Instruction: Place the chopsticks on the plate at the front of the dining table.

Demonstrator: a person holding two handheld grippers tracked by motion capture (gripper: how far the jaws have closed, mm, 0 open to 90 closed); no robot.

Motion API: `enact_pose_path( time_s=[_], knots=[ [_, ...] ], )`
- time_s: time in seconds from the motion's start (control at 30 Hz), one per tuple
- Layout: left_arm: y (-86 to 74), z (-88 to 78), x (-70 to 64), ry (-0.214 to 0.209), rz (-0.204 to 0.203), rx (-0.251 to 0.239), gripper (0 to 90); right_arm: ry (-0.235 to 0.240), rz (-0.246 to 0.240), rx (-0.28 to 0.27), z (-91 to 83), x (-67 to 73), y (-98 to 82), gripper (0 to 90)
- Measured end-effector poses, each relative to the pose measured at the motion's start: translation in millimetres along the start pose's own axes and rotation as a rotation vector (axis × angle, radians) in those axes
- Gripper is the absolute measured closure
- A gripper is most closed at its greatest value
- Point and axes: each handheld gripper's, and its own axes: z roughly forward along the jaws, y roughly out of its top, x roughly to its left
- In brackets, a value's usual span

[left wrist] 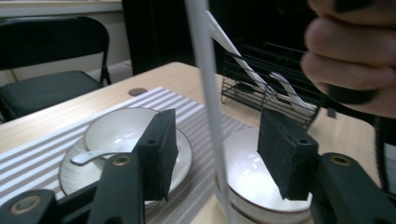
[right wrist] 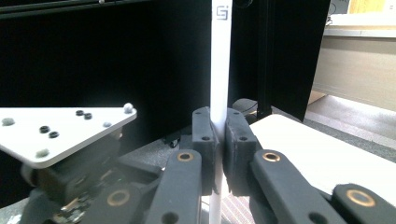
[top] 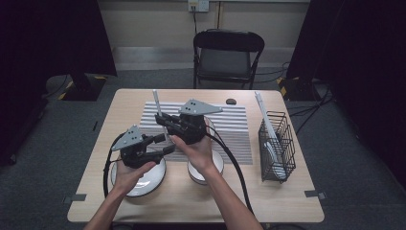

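The long white stick (right wrist: 218, 65) bears a small grey square logo near its top, seen in the right gripper view; its characters are too small to read. No other writing is legible.

The table (top: 287, 201) is pale wood with rounded corners, standing on grey carpet. Black curtains hang at both sides, a black folding chair (top: 227, 55) stands behind the far edge, and a wall socket sits on the cream wall above it. A grey-and-white striped mat (top: 234, 127) covers the middle of the table toward the far edge. A small dark disc (top: 231, 101) lies near the far edge.

The right gripper (right wrist: 217, 140) has its black foam pads pressed together on the stick, which stands upright between them, above the middle of the mat. The stick is flat, thin and smooth.

The left gripper (left wrist: 215, 154) is half spread, its jaws on either side of the lower part of the stick; the stick passes through the gap, and the pads do not appear to touch it. It is held just beside the right gripper, over the near left part of the table.

Two glossy white bowls sit near the front edge: the left bowl (top: 143, 184) on a plate with a metal spoon (left wrist: 88, 157) inside, the right bowl (top: 218, 163) at the mat's near edge. A black wire basket (top: 277, 143) at the right edge holds white utensils (top: 268, 129).
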Motion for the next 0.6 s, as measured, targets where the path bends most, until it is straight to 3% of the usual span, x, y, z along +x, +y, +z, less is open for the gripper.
enact_pose_path(
  time_s=[0.07,0.2,0.23,0.27,0.3,0.33,0.5,0.6],
  knots=[
    [-0.1,-0.3,1.9,0.021,-0.007,-0.001,60.2,0.003,0.000,-0.002,0.0,0.7,0.3,84.7],
    [-1.8,1.9,12.3,-0.024,-0.075,0.007,72.2,-0.001,0.002,-0.004,-0.5,0.0,0.8,84.6],
    [-2.8,2.3,13.5,-0.017,-0.080,0.007,75.7,-0.002,0.001,-0.005,-0.7,-0.7,0.9,84.6],
    [-2.7,1.6,14.5,-0.007,-0.071,0.008,77.9,-0.009,0.002,-0.006,-1.2,-1.5,0.8,84.6],
    [-2.4,1.3,15.1,-0.030,-0.084,0.010,80.9,-0.011,0.009,-0.008,-1.7,-2.4,0.5,84.6],
    [-1.9,1.4,15.0,-0.026,-0.074,0.014,83.4,-0.007,0.016,-0.011,-1.8,-3.3,0.5,84.6],
    [-0.6,0.3,13.7,-0.024,-0.044,0.021,85.0,-0.005,0.019,-0.014,-1.7,-4.6,1.4,84.6],
    [-0.5,0.8,13.4,-0.042,-0.059,0.022,85.3,-0.006,0.019,-0.014,-1.7,-4.6,1.5,84.6]
  ],
)
